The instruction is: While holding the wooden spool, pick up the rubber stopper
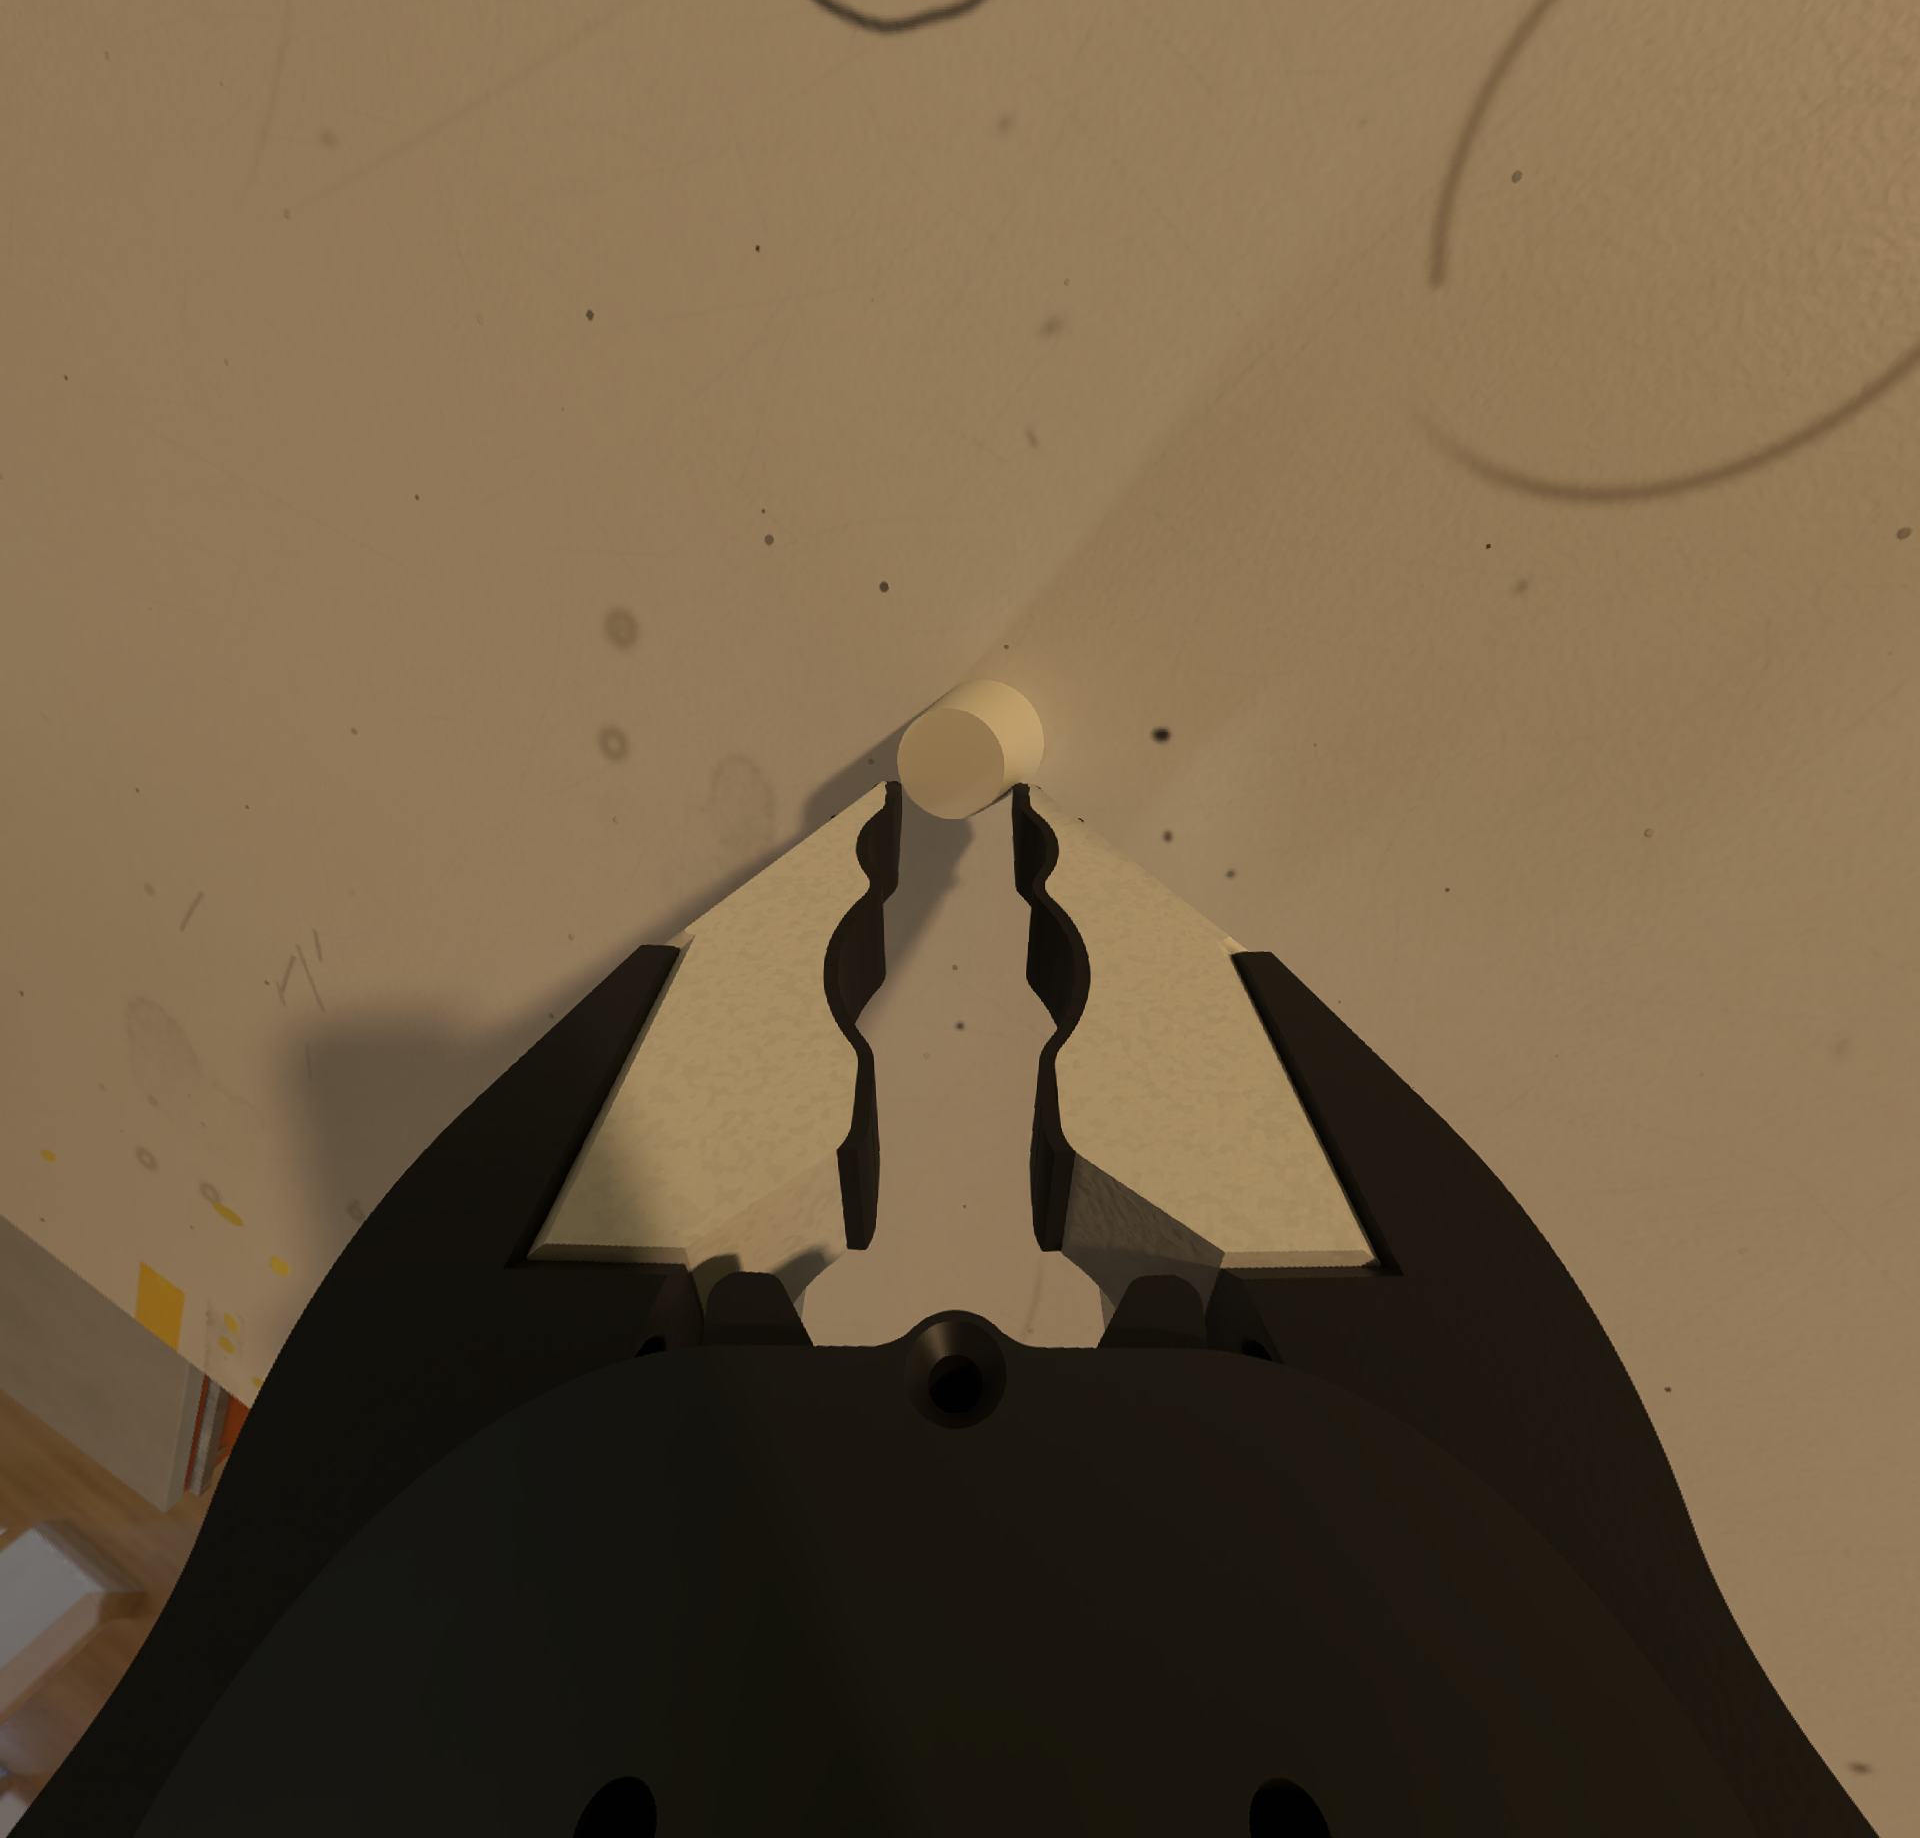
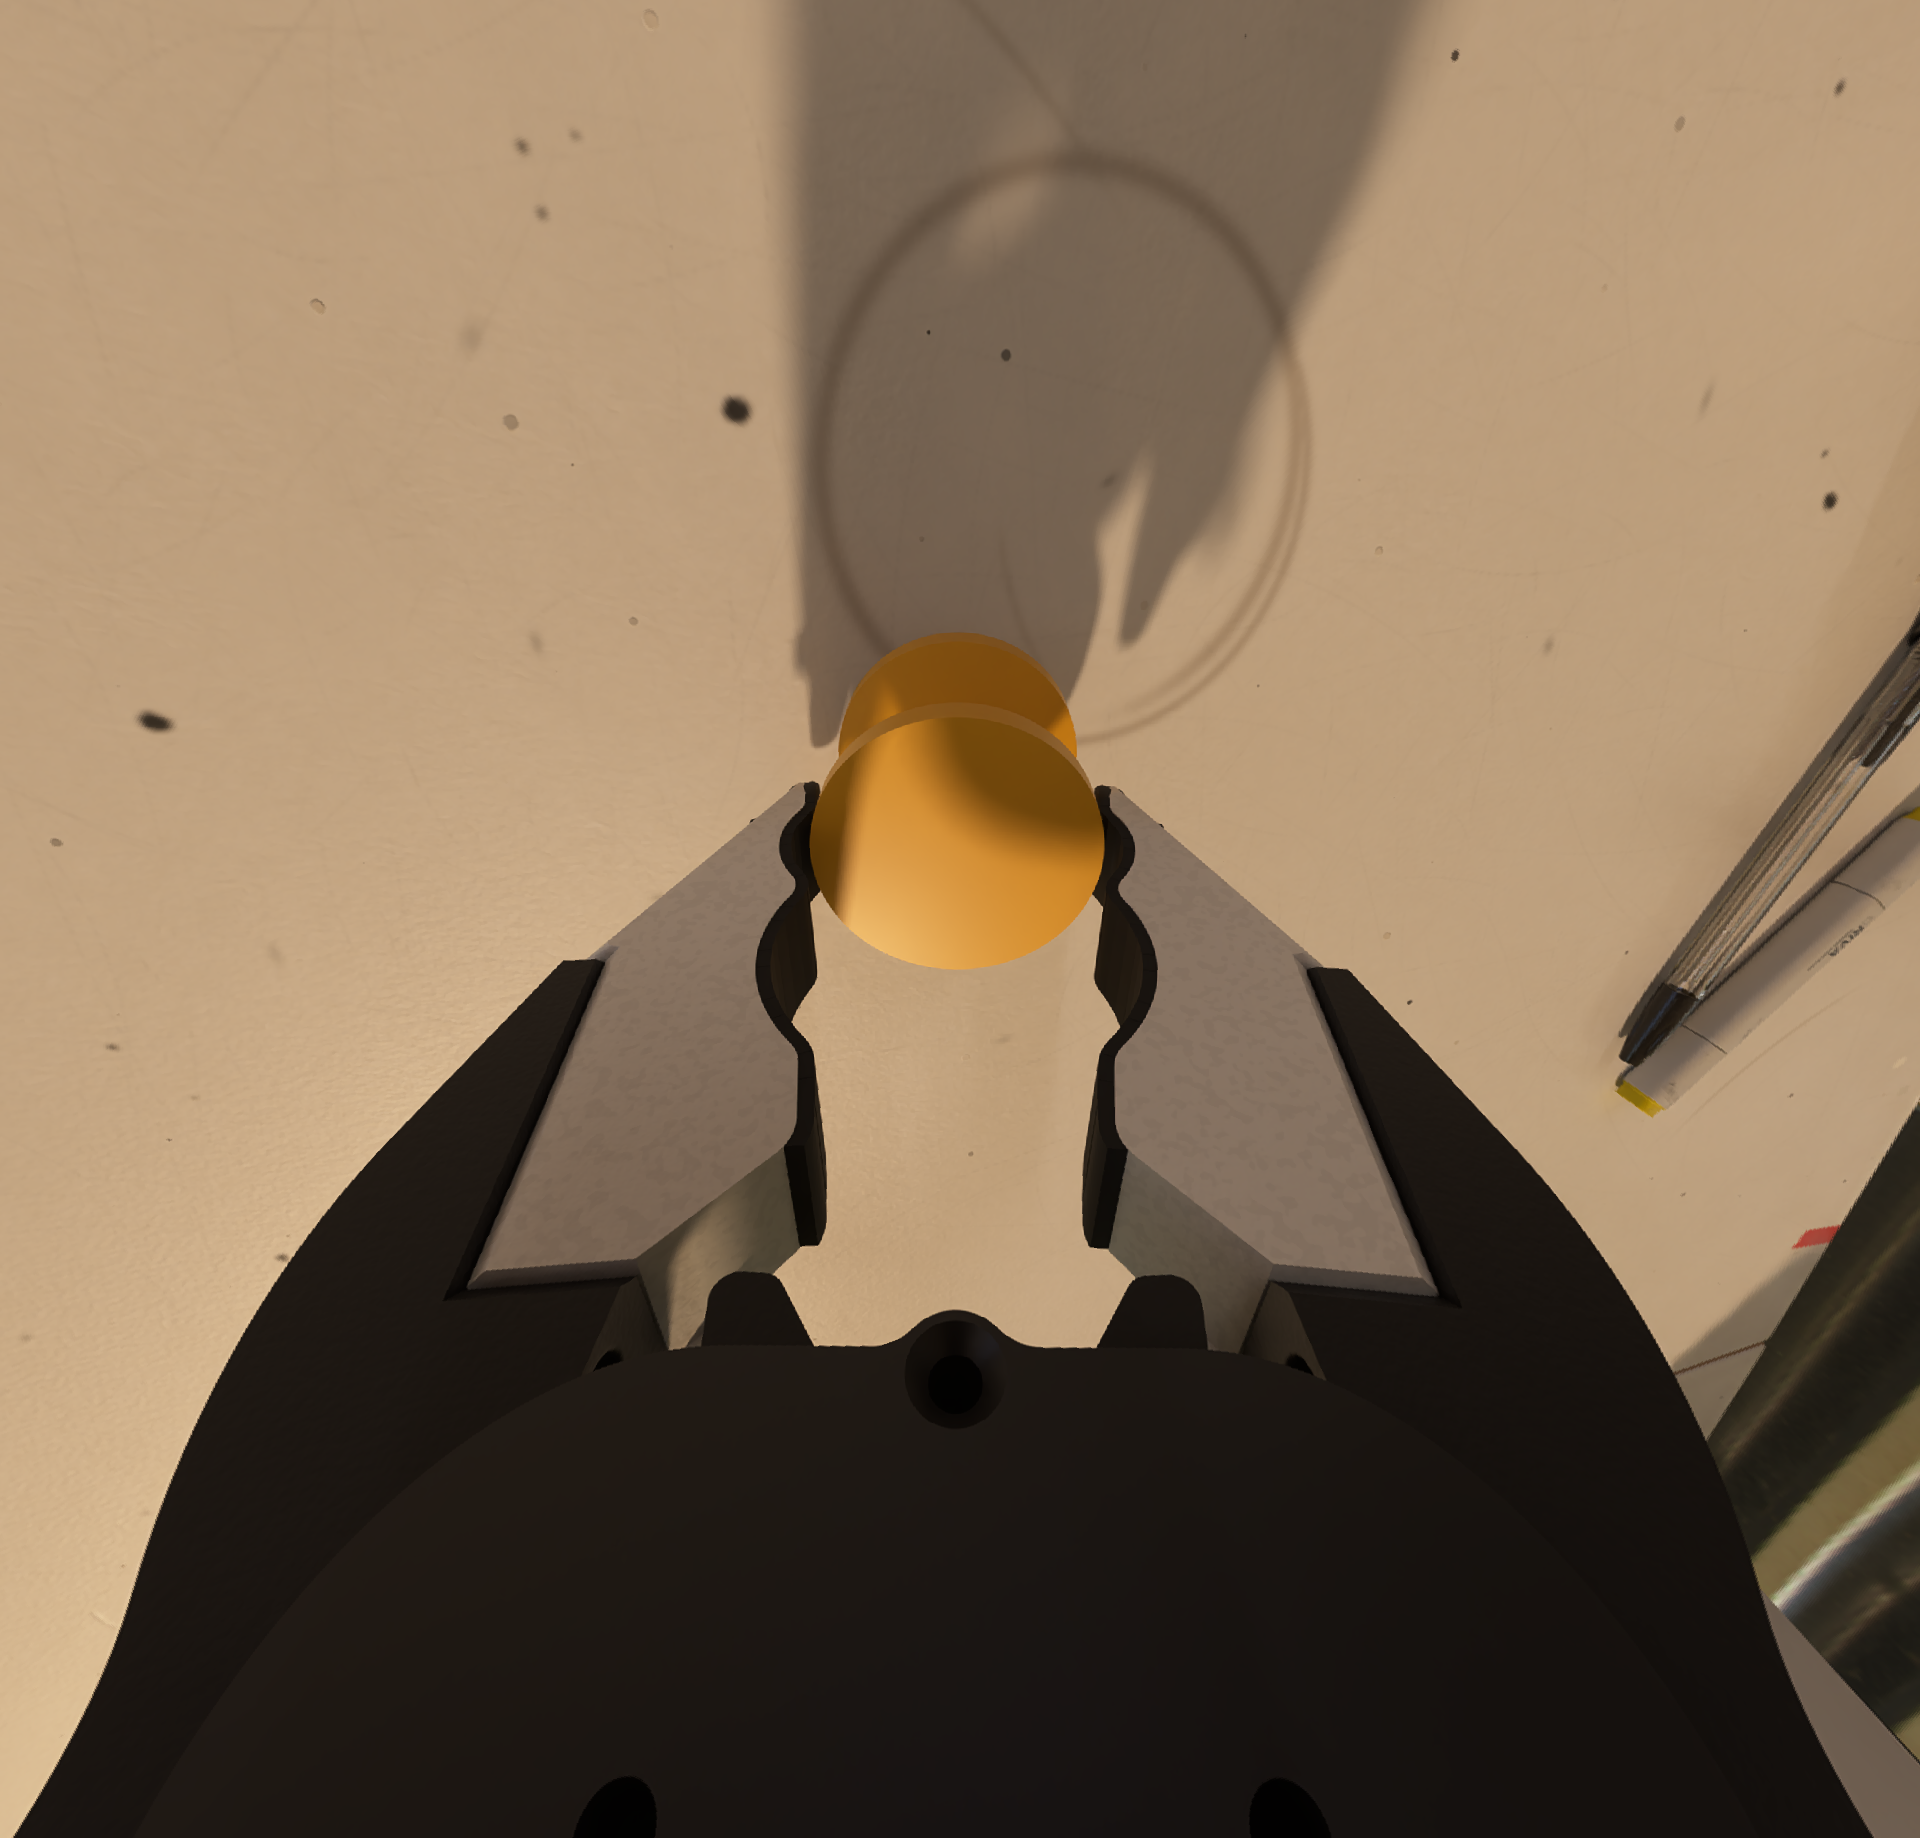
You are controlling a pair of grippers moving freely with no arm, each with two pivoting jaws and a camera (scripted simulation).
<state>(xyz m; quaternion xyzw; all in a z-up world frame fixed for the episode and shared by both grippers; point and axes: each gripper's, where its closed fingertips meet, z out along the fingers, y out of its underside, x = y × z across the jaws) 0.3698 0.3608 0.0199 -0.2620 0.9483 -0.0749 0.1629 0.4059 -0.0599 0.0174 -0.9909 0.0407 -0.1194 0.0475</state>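
Left wrist view shows the left gripper (image 1: 956, 796) with its jaws narrowed onto the cream stopper (image 1: 969, 747), which sits at the very fingertips over the table (image 1: 416, 438); whether the tips are truly clamping it or only touching its sides I cannot tell, and I cannot tell either whether it is resting on the surface or raised. Right wrist view shows the right gripper (image 2: 956, 832) closed on the orange spool (image 2: 956, 838), one flange seated in the outermost notch of the pads, held above the table. The grip on the stopper looks shallow, so a good next move would be to confirm firm contact on both sides before rising, then lift slowly and straight so it does not pop out of the tips. The right gripper should simply keep its squeeze steady. Room is generous around the stopper, with only marks and stains nearby. On the spool's side, two pens (image 2: 1787, 895) lie well apart to the right, near the table edge, so drifting that way is best avoided.
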